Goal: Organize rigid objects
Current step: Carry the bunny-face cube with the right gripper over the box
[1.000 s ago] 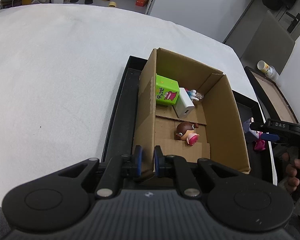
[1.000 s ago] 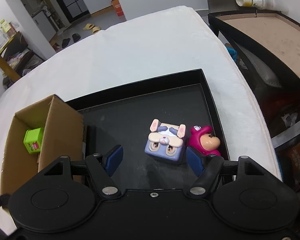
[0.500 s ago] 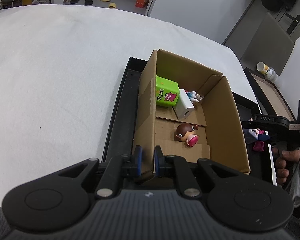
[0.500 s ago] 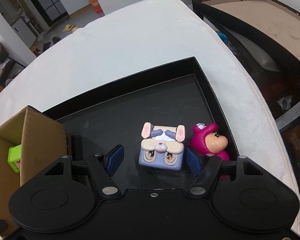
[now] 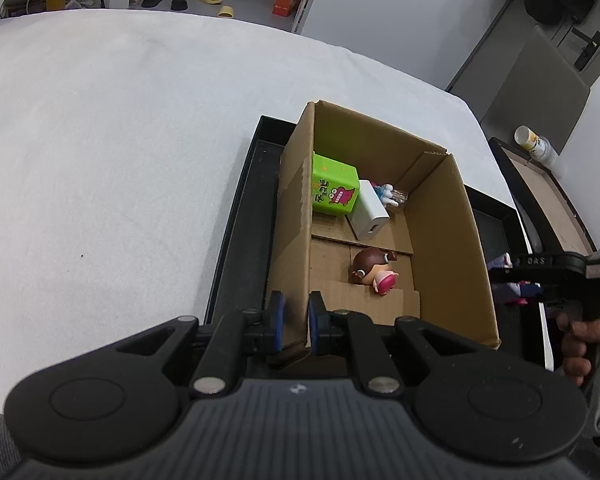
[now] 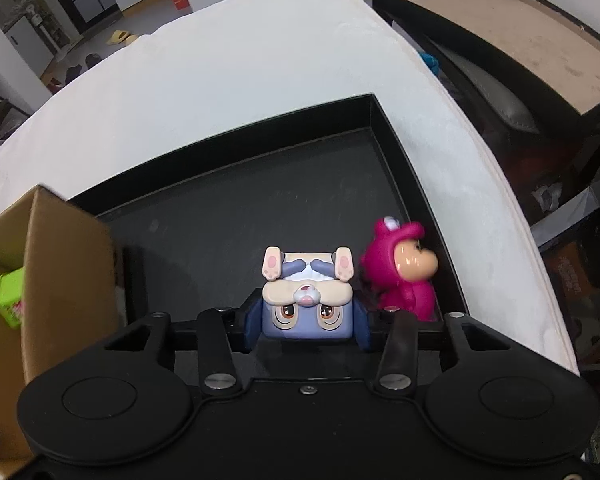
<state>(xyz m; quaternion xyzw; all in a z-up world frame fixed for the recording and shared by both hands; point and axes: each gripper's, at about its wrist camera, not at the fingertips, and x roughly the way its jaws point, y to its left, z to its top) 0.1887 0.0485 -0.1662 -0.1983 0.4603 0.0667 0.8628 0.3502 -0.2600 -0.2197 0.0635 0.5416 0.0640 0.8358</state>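
Observation:
My left gripper is shut on the near left wall of the cardboard box, which stands in a black tray. Inside the box lie a green cube, a white charger, a small blue-white figure and a brown-haired doll. In the right wrist view my right gripper is closing, its blue pads pressed against both sides of a purple rabbit cube on the tray. A magenta figure stands just right of the cube.
The tray rests on a white cloth-covered table. A second black tray with a brown base and a cup sit beyond the table's right edge. A person's hand holds the right gripper handle.
The right gripper's jaws closed in from wide apart onto the rabbit cube, and it moved nearer to the cube. The left gripper kept its hold on the box wall.

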